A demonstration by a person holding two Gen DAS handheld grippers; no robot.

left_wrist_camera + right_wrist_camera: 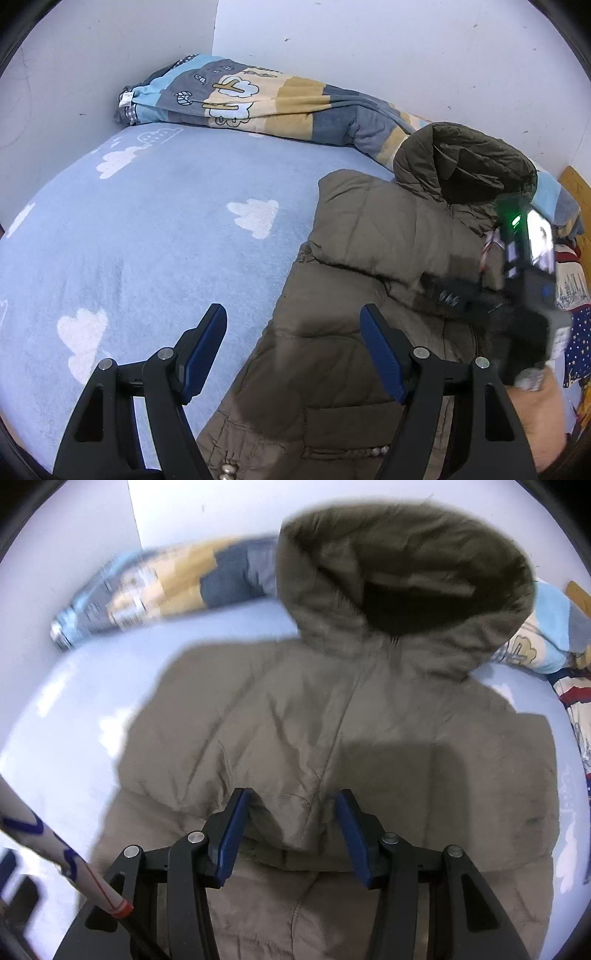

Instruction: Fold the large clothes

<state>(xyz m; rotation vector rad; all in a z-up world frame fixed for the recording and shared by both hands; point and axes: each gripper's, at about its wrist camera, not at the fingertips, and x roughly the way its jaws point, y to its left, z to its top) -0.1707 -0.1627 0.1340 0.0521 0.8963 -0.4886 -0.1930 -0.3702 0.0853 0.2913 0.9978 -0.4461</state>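
Observation:
An olive padded jacket (369, 240) lies flat on the bed, its hood (461, 162) toward the wall. My left gripper (293, 310) hangs open above the jacket's left edge, with nothing between its blue pads. In the right wrist view the jacket (295, 720) fills the middle and the hood (406, 572) is at the top. My right gripper (291, 801) stands open just above a folded-over part of the jacket. Its pads press on nothing. The left wrist view shows that gripper (447, 295) blurred, over the jacket's right side, with a person's hand (535, 406) behind it.
The bed has a light blue sheet (147, 240) with white clouds. A rolled patterned quilt (258, 99) lies along the white wall behind the jacket. More patterned cloth (576, 332) sits at the right edge. A white rod with blue and red marks (55, 849) crosses the lower left.

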